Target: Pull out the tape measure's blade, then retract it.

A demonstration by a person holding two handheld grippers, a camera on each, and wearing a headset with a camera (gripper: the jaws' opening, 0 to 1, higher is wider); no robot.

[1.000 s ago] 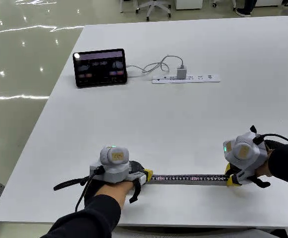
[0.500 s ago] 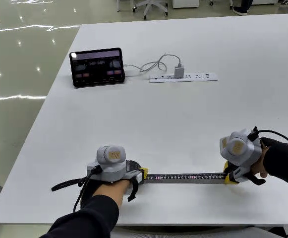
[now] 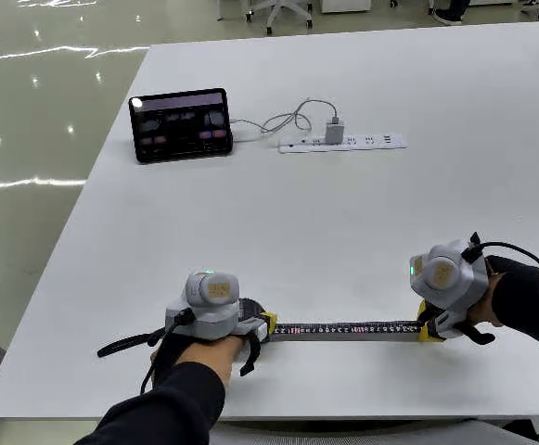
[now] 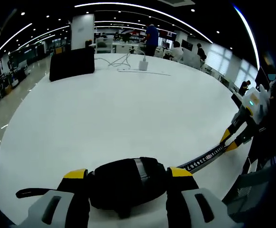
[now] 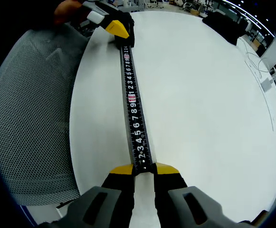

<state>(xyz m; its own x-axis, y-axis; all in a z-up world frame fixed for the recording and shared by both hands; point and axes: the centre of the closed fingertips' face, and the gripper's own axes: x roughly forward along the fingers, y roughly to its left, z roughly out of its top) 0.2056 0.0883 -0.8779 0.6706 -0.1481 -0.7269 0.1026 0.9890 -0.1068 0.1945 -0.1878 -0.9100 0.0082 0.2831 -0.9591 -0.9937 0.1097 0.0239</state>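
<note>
our left gripper squeezed the black tape measure on the white table. our right gripper pinched the tip of its stretched-out blade. we read 2 to 9, then red 10.

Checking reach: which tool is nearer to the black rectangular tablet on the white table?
Left. The left tool is almost directly in front of the tablet; the right tool is farther, to the right.

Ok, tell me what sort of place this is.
Probably an open-plan office or lab workspace: a big white table carrying a tablet and a power strip, a wheeled office chair on a glossy floor, and people among desks further back.
</note>
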